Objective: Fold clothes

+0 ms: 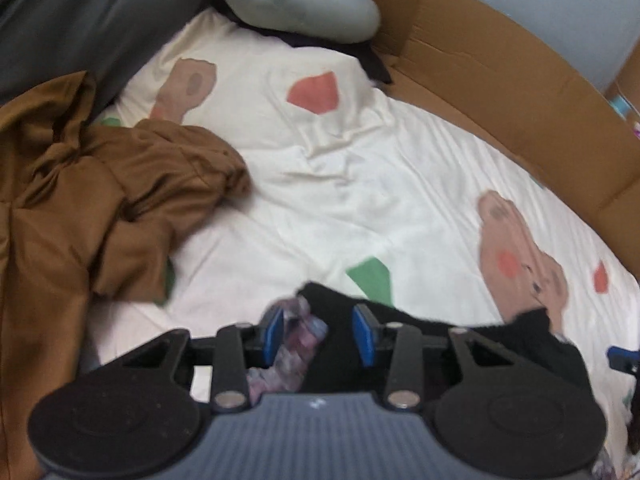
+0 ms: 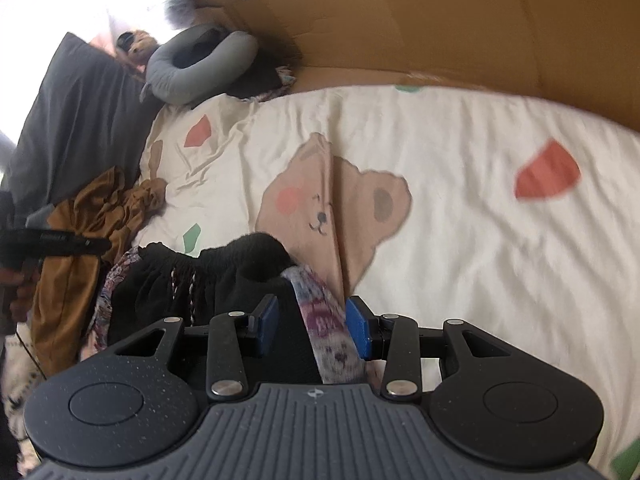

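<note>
Setting: a bed (image 2: 460, 160) with a cream cover printed with bears, cardboard (image 2: 400, 24) along its far side.
Task garment: one black garment with patterned lining (image 2: 224, 276), bunched at the near edge of the bed, not folded flat.
Left gripper (image 1: 319, 335): jaws parted, black and patterned cloth lying between them — no clamp visible.
Right gripper (image 2: 312, 328): jaws parted about as wide, a patterned strip of the same garment running between them, near the right pad; it looks loose, though whether cloth touches the pad I cannot tell.
Doing it well: judging by the bunching, each gripper should close on one layer at matching corners, then draw apart so the cloth spreads flat — the frames are blurred.
Count: two grippers; two loose garments, the black one and a brown garment (image 1: 100, 200) heaped to the left; one grey neck pillow (image 2: 192, 68); one dark pillow (image 2: 76, 120).
</note>
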The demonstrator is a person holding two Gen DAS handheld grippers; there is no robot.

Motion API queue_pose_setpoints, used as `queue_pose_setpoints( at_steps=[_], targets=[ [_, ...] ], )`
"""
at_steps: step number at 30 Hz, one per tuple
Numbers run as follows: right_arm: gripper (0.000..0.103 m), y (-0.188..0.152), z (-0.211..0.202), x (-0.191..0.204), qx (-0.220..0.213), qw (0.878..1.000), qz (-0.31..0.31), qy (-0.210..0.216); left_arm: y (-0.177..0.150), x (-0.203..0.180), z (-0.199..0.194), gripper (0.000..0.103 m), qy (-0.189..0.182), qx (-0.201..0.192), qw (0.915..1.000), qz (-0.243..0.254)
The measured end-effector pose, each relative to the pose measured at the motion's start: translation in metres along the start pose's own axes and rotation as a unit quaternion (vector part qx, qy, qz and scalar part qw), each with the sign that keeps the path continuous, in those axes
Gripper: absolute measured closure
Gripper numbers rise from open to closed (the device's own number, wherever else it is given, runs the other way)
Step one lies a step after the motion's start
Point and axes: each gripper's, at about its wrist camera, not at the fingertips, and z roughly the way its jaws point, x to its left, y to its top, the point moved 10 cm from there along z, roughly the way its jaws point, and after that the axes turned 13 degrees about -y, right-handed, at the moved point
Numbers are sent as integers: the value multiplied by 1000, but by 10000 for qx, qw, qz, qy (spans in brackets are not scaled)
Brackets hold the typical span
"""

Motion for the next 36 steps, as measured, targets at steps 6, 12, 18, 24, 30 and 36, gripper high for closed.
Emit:
queue_pose_setpoints(
  at_steps=[6,12,18,24,30,36],
  targets=[
    [61,22,17,18,-137,9990,-413,31,13,18,19,61,-19,-174,9998,-52],
    [65,34,45,33,-95,9970,-765,-46,16,27,31,61,-13,-189,9998,-48],
    [65,34,71,38,30,9952,-949,-216,12,32,47,61,-159,-31,9998,-127],
    [65,12,88,48,321,9926,-1163,-161,-9,40,57,58,-217,326,9992,-77],
    [64,-12,88,66,523,9887,-1403,-7,-36,54,55,52,-300,601,9973,-299],
    [57,-15,92,74,518,9854,-1615,-144,-45,50,54,65,-359,684,9970,-107]
  ],
)
